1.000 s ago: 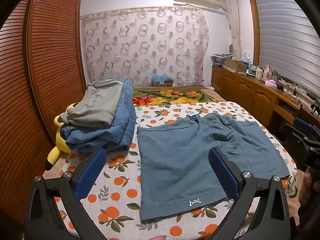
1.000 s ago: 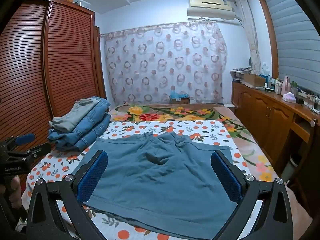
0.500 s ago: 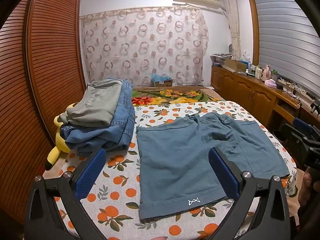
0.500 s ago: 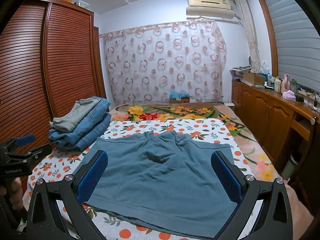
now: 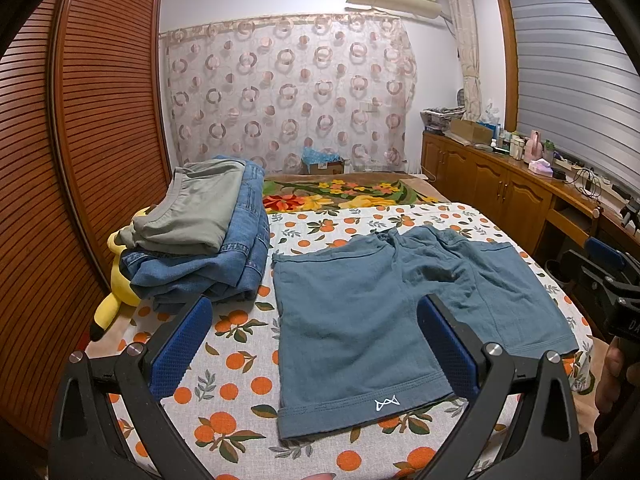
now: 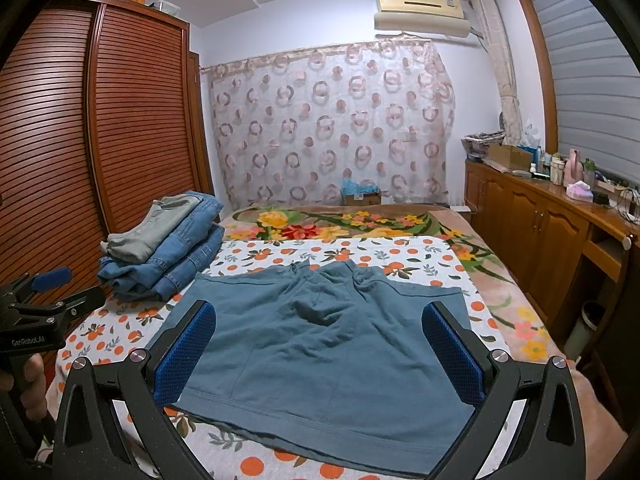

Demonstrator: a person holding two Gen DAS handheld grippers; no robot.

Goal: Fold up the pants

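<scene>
A pair of teal-blue shorts (image 5: 372,312) lies spread flat on the orange-print bedsheet (image 5: 236,364), legs toward me, waistband far; it also shows in the right wrist view (image 6: 320,344). My left gripper (image 5: 314,340) is open and empty, held above the near left leg hem. My right gripper (image 6: 318,350) is open and empty, above the near hem on the right side. Each gripper shows at the edge of the other's view: the right one (image 5: 608,280) and the left one (image 6: 48,292).
A stack of folded jeans and grey pants (image 5: 200,236) sits at the bed's left, also in the right wrist view (image 6: 164,240), with a yellow plush toy (image 5: 116,292) beside it. A wooden wardrobe (image 5: 80,160) stands left, cabinets (image 5: 500,192) right, a floral blanket (image 5: 340,194) behind.
Both grippers have drifted only slightly; the shorts sit a little lower and closer in the views. Nothing was gripped or released.
</scene>
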